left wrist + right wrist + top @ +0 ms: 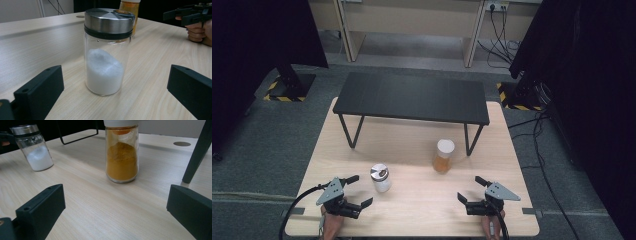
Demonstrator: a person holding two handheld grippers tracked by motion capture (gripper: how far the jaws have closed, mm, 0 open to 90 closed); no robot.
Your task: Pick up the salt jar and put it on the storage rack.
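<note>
Looking down from the high view, the wooden table [412, 200] carries a black metal rack [412, 97] at its far, twelve o'clock side, with two jars on the bare wood in front of it. The left gripper [360, 190] sits at about seven o'clock, jaws spread wide and empty, and the glass jar of white powder [381, 178] stands upright just beside it, toward its one o'clock. The right gripper [469, 189] sits at five o'clock, jaws likewise spread and empty; the jar of orange powder [444, 156] stands upright near the rack's right leg, at the gripper's eleven o'clock and a little apart. In the left gripper view, the white-powder jar [108, 51], steel-lidded, stands ahead between the two open jaws, untouched, with the orange jar [130, 10] behind it at twelve o'clock. In the right gripper view, the orange jar [122, 151] stands ahead of the open jaws, and the white-powder jar [33, 147] sits at ten o'clock.
</note>
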